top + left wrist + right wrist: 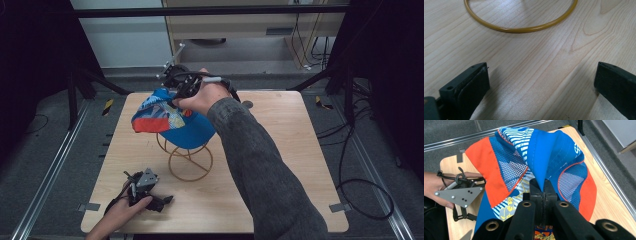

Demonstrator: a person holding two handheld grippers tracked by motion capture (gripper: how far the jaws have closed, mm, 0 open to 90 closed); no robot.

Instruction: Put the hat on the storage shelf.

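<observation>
The left hand-held gripper (167,199) rests open on the tabletop (280,165); the right hand-held gripper (544,185), pinching the cap (554,157), should lower it centred onto the wire stand (190,162).

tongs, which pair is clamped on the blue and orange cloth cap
The right tongs, jaws pinched shut on a fold of the blue and orange cloth cap; the left tongs stand open on the wooden table.
</observation>
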